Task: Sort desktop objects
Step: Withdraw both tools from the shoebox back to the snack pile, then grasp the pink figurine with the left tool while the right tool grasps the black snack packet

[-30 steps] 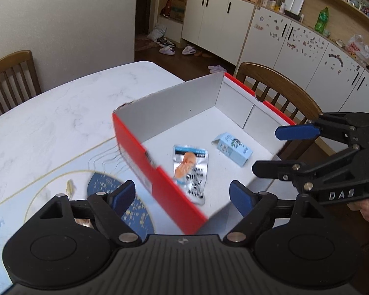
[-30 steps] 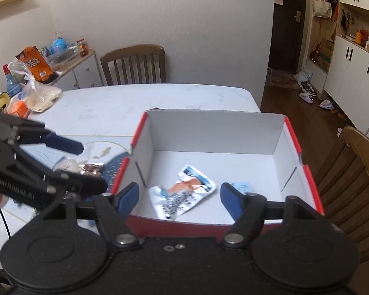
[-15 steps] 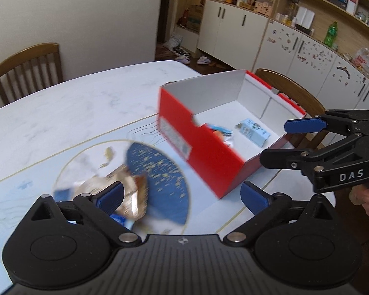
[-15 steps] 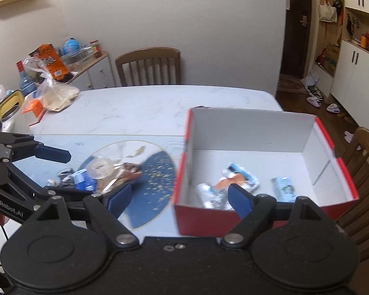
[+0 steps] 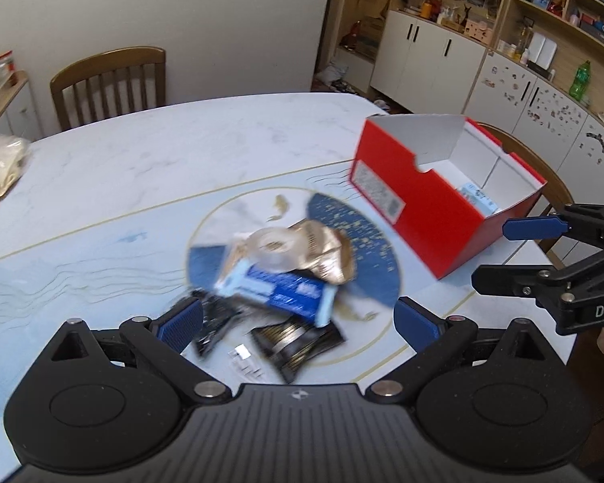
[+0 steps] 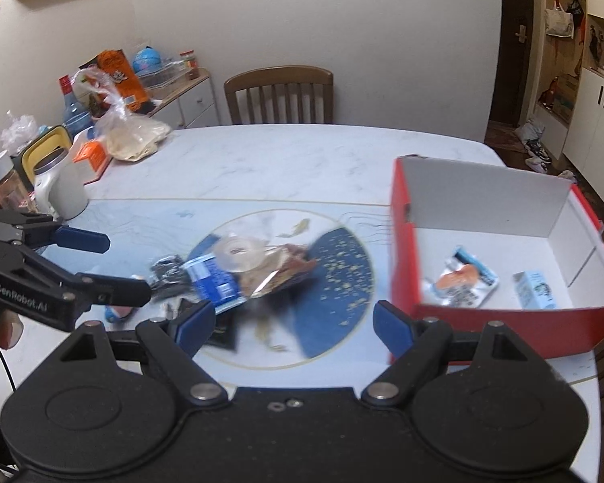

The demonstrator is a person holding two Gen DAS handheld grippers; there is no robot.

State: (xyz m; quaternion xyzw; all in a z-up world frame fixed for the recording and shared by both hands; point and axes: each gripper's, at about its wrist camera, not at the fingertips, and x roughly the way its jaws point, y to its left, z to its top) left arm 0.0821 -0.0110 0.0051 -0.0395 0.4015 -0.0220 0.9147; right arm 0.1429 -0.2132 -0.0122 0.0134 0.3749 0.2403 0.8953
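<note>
Right wrist view shows me the red box (image 6: 503, 322) near the right edge of the bench (image 6: 261, 161), and inside it I count two things already sorted: a snack pouch with an orange picture (image 6: 459, 281) and a small light-blue carton (image 6: 535, 290). So I judge the task as started but far from finished.

What is left lies as a heap in the middle of the round pattern of the mat (image 6: 342, 281): a roll of clear tape (image 6: 239, 253) on top, a crumpled gold-brown wrapper (image 6: 282, 273), a blue and white packet (image 6: 213, 281) and dark sachets (image 5: 294, 338) under them. The heap is blurred, so I cannot count it exactly.

My left gripper (image 5: 298, 318) hangs just above the heap with the fingers (image 5: 179, 322) spread wide and nothing between them. My right gripper (image 6: 294, 322) is also spread and empty, between the heap and the box. The next pick, I think, is the tape roll.
</note>
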